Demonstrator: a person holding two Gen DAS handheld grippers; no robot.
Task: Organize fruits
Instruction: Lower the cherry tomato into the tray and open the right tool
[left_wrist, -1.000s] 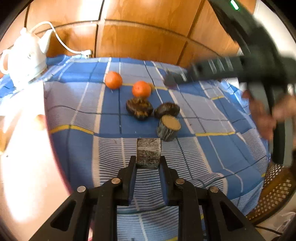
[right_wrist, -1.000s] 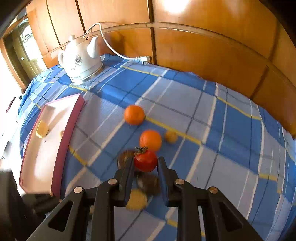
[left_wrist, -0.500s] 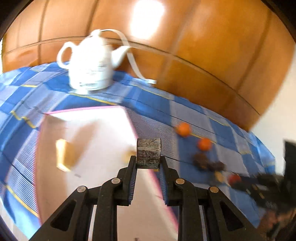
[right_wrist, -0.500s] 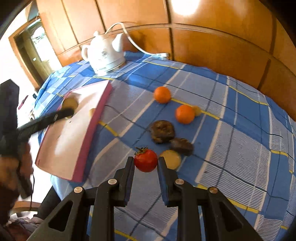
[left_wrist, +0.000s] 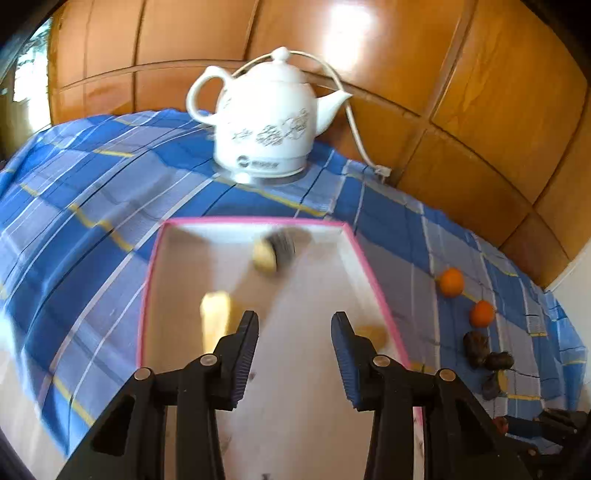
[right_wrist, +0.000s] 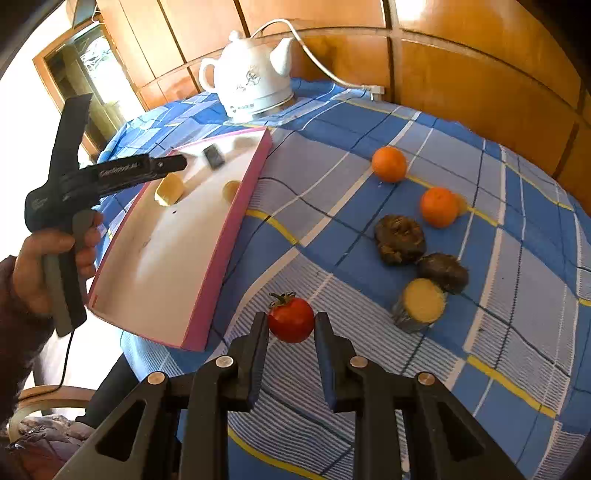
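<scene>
Opening my left tongs over the tray, I see the log they gripped earlier lying blurred beyond them, while my right tongs clench the tomato.

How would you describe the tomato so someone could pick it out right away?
Start at the pink-edged tray on the blue checked tablecloth. Just right of its near corner, the tomato is pinched in the right gripper. It is the only red, glossy fruit, with a green stem.
</scene>
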